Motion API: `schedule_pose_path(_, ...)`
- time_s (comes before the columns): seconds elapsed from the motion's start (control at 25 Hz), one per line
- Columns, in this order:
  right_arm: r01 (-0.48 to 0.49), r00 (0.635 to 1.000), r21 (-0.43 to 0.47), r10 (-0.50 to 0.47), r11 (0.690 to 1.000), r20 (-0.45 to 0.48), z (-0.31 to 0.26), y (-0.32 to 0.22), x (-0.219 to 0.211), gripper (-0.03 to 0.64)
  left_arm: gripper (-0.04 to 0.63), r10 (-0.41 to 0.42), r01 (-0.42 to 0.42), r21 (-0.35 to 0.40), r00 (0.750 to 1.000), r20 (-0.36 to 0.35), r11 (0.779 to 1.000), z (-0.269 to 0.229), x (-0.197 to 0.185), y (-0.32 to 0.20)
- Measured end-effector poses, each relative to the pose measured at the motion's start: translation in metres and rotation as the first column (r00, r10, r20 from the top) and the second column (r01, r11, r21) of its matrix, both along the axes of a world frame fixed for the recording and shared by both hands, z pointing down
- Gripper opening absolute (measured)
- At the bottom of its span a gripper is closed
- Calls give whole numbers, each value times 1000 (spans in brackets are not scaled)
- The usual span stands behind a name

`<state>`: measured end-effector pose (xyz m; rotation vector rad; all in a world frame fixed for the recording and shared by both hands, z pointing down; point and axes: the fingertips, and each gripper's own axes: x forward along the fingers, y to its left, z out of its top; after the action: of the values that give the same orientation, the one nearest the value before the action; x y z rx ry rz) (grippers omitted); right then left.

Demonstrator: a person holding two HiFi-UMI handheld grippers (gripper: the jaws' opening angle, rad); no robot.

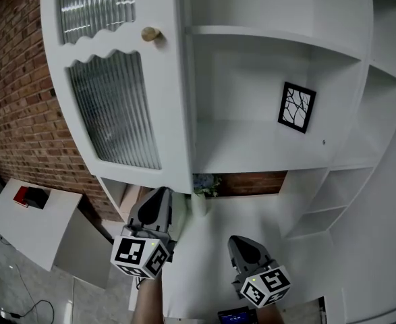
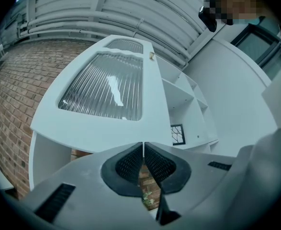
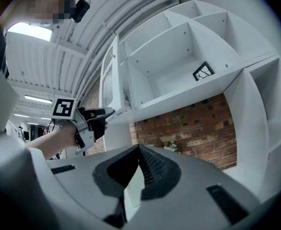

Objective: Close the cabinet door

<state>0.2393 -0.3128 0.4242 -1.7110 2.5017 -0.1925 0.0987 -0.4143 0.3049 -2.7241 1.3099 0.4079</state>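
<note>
Both sets of jaws are pressed together with nothing in them. The left gripper [image 1: 160, 194] noses up to the lower edge of the cabinet door [image 1: 117, 79], seemingly touching it; the right gripper [image 1: 243, 246] hangs lower, apart. The door stands wide open off the shelves [image 1: 251, 150], so I'd say the closing is all yet to do
</note>
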Motion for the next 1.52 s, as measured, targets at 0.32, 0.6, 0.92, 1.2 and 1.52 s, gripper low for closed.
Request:
schedule_pose_path(0.32,-16,1000,31,17,999,-19,-6,2,3,2,18,-2,2,1,1000,8,1000,0,1,-9)
schedule_pose_path(0.6,-39,999,28,40,999,-10,-7,8,4,2,15,4,-4,-4,1000,21,1000,-1,2,-17)
schedule_pose_path(0.92,-131,991,24,132,991,-31,-12,21,14,2,15,5,-4,-14,1000,27,1000,0,3,-18)
schedule_pose_path(1.2,-158,984,-10,156,987,-88,-4,33,0,2,15,34,-31,-35,996,83,999,5,4,-15)
schedule_pose_path(1.52,-192,972,-3,190,981,-135,-10,44,-27,2,15,64,-54,-115,994,84,992,42,-28,30)
